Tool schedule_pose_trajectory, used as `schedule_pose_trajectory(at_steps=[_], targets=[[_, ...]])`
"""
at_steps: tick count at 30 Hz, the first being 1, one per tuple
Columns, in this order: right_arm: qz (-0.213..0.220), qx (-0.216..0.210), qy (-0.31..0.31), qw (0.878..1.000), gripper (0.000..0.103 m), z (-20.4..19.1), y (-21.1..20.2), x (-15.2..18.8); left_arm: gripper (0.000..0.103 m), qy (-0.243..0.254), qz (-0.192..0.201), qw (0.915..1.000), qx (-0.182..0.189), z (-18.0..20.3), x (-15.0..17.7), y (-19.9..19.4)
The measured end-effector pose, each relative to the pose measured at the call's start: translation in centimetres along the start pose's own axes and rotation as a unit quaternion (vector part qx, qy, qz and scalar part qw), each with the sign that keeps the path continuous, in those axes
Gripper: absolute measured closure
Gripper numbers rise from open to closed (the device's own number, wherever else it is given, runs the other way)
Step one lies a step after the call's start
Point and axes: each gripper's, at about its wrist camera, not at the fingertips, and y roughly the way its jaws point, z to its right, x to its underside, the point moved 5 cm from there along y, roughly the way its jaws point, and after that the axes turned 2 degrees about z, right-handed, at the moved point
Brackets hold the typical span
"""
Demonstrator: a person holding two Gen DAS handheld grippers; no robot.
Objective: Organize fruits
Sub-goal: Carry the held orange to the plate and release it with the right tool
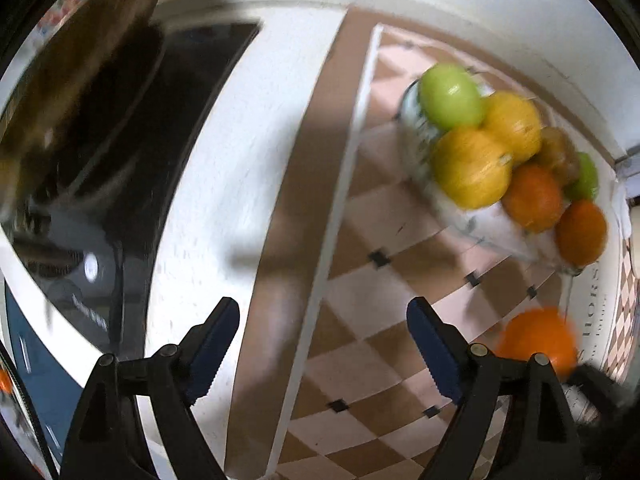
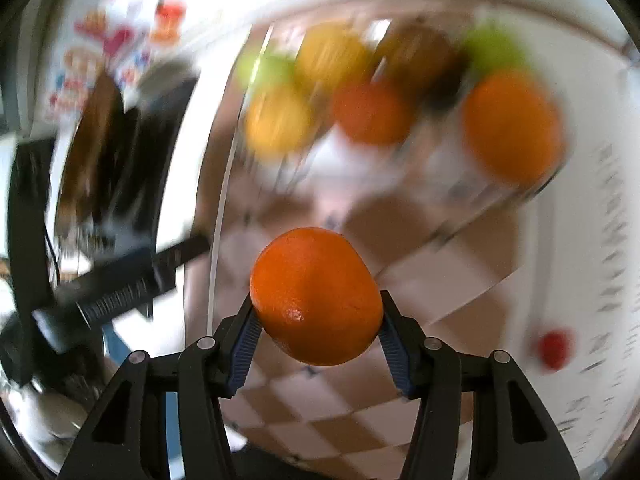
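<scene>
Between the jaws of the right gripper [image 2: 316, 322] sits an orange [image 2: 316, 296], clamped on both sides by the blue pads and held above the checkered surface [image 2: 360, 432]. Beyond it, blurred, stands a bowl [image 2: 452, 184] heaped with fruit: more oranges, yellow fruit, a green apple [image 2: 494, 50] and something brown. A small red thing [image 2: 554, 348] lies to the right, too blurred to name.

From the left wrist view, the left gripper [image 1: 322, 354] has its jaws wide apart with nothing between them, over the surface's edge. The bowl [image 1: 480, 224] is ahead and to the right, a green apple [image 1: 450, 96] topmost. The held orange [image 1: 538, 338] shows low at right, just beside the left gripper's right finger.
</scene>
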Motion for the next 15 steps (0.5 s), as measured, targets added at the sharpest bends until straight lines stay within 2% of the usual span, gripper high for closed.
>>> schedule_pose_trajectory(at_steps=[2,5,10,15], targets=[[0.023,0.018,0.01,1.0,0.045,1.3,-1.2,-2.2,0.017,0.023,0.024,0.9994,-0.006,1.9,-1.3,-0.7],[0.024,0.048,0.013,0.998,0.045,2.9,-0.6,-5.4,0.015,0.052,0.051,0.9973,-0.015,4.3,-2.9,-0.9],[0.008,0.072,0.002,0.997,0.045,3.1,1.9,-5.6,0.015,0.077,0.044,0.9957,-0.025,6.8,-3.7,0.4],[0.028,0.066,0.014,0.997,0.044,3.3,2.4,-5.1,0.015,0.087,0.039,0.995,-0.031,7.4,-3.8,0.9]])
